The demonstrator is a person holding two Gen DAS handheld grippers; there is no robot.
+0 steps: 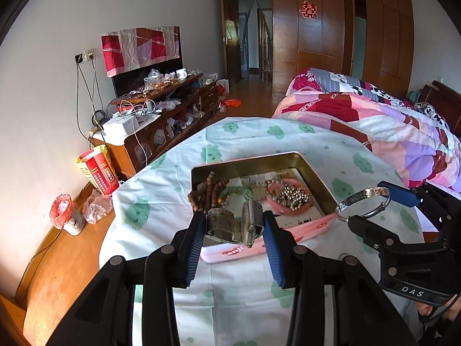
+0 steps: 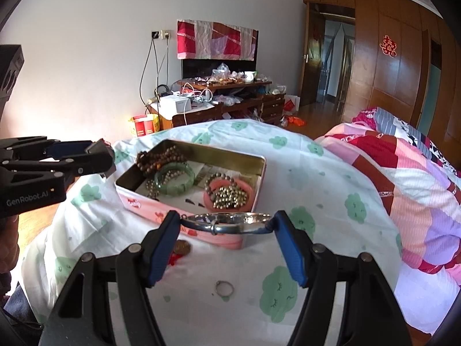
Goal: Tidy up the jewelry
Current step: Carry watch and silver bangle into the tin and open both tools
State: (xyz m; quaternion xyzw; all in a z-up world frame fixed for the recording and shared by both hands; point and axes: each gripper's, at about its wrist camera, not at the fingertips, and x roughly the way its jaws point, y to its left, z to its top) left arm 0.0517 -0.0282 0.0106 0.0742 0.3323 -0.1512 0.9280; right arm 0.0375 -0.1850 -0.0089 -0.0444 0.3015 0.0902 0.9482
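A pink tin box point(image 1: 288, 229) point(image 2: 178, 212) stands open on the cloth-covered table. It holds brown wooden beads point(image 1: 206, 191) point(image 2: 161, 158), a green bangle point(image 2: 174, 181) and a pink bangle with silver beads point(image 1: 289, 196) point(image 2: 229, 194). My left gripper point(image 1: 234, 226) is shut on a mesh-band wristwatch point(image 1: 230, 225), held above the tin's near edge. My right gripper point(image 2: 226, 223) is shut on a silver bangle point(image 2: 227, 223) point(image 1: 363, 204) just right of the tin. A small ring point(image 2: 224, 288) and a round pendant point(image 2: 181, 248) lie on the cloth.
The table wears a white cloth with green clouds point(image 1: 253, 282) point(image 2: 317, 173). A bed with a patchwork quilt point(image 1: 374, 121) point(image 2: 403, 173) is to the right. A cluttered wooden cabinet point(image 1: 161, 115) stands by the far wall. A wooden surface with a bagged cup point(image 1: 66, 216) lies to the left.
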